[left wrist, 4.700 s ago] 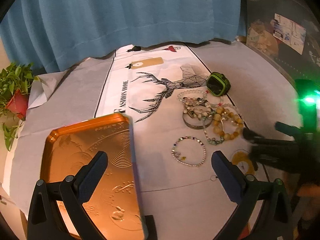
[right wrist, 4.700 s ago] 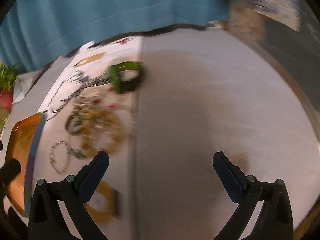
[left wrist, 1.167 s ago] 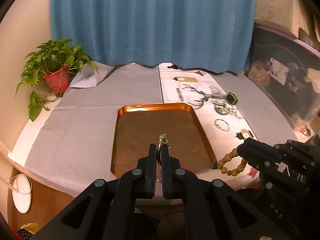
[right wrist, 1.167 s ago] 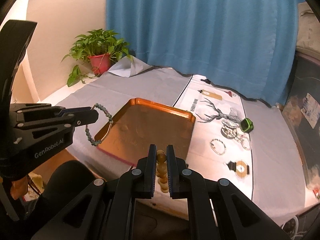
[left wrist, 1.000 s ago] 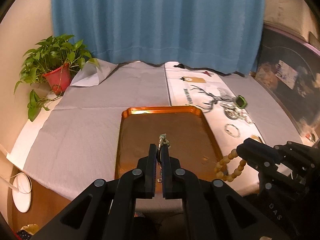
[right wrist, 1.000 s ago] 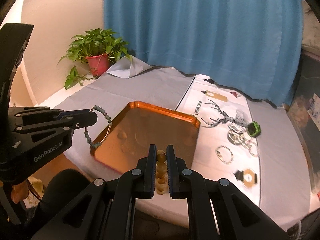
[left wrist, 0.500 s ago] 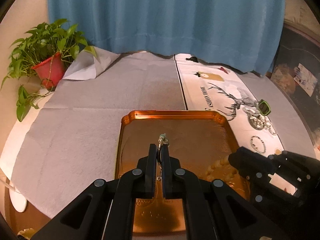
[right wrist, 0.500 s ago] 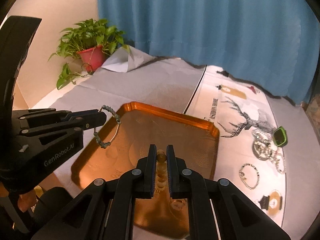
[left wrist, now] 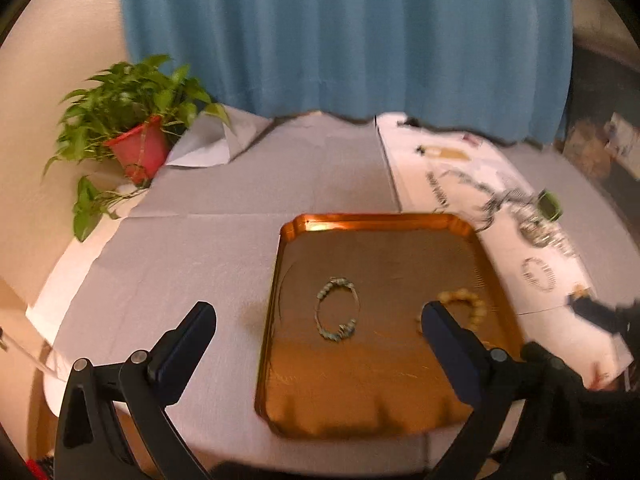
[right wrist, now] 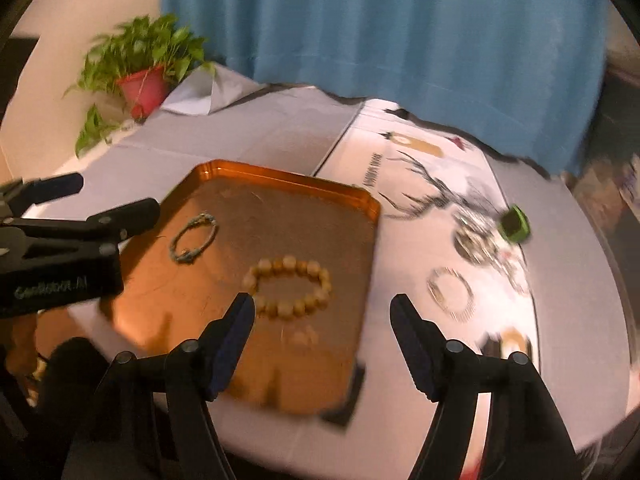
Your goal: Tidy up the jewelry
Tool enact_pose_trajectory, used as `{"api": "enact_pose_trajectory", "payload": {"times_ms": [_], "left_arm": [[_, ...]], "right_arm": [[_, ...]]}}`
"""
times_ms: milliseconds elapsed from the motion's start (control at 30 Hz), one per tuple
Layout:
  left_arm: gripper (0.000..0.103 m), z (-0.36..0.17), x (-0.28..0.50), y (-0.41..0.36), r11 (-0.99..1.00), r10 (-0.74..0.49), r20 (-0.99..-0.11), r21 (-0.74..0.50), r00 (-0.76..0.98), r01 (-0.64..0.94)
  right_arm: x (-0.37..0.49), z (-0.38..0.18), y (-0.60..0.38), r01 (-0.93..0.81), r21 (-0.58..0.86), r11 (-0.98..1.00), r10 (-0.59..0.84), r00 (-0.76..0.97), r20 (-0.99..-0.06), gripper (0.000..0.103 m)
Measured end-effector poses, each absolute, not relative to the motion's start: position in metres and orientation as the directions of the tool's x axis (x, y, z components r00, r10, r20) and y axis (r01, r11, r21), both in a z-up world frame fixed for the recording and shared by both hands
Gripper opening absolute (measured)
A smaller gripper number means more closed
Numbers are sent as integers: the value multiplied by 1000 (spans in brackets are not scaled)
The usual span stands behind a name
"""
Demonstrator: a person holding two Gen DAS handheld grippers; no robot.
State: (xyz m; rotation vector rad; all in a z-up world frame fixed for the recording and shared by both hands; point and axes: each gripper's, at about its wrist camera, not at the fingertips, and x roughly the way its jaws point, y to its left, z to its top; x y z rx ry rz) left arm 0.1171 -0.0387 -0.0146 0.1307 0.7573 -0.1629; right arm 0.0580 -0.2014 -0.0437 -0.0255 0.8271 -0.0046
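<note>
Left wrist view first: at the table's (left wrist: 192, 240) far left corner stands a potted plant (left wrist: 136, 148) in a red pot. My left hand-held gripper (left wrist: 316, 336) hangs with its jaws spread wide and nothing between them, above the near end of the copper tray (left wrist: 376, 220), which sits near the table's front edge. On the tray's left half lies a green beaded bracelet (left wrist: 336, 314), flat and apart from the rim. Toward the tray's right side lies a tan wooden-bead bracelet (left wrist: 464, 300), partly hidden behind my right finger. Beyond the tray's right rim, on a white deer-print cloth (left wrist: 448, 184), a blurred pile of jewelry (left wrist: 540, 232) lies beside a green watch (left wrist: 550, 206), with one loose bracelet (left wrist: 538, 274) nearer the front edge.

Right wrist view: my right hand-held gripper (right wrist: 322, 322) is also wide apart and empty, over the tray's right rim, with the tan bracelet just left of its fingertips.
</note>
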Motion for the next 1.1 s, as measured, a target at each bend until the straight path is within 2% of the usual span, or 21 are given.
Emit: {"api": "enact_pose_trajectory", "payload": {"times_ms": [200,267,433,567,1100], "left_arm": [[102,24,50,-44,976,-157,-647,15,746,218],[102,32,33,-46,975,-155,-640,21,753,219],[102,52,-15,-45,972,-149,-618,52,772,229],[102,65,-45,-43,973,-144,-589,63,795,222],[102,75,-78,-41,974,-139,-562,70,816,214]], "right_arm": [[-25,-4,-203,25,5,1000,-15,729,-684,74],[-40,4,-198,30,-30,999,-42,730,-682,75],[-85,27,-196,52,2,999,-40,787,-616,76],[-109,32,-195,52,16,999,-32,801,-598,76],[-142,43,-193,72,12,997,-52,827,-559,76]]}}
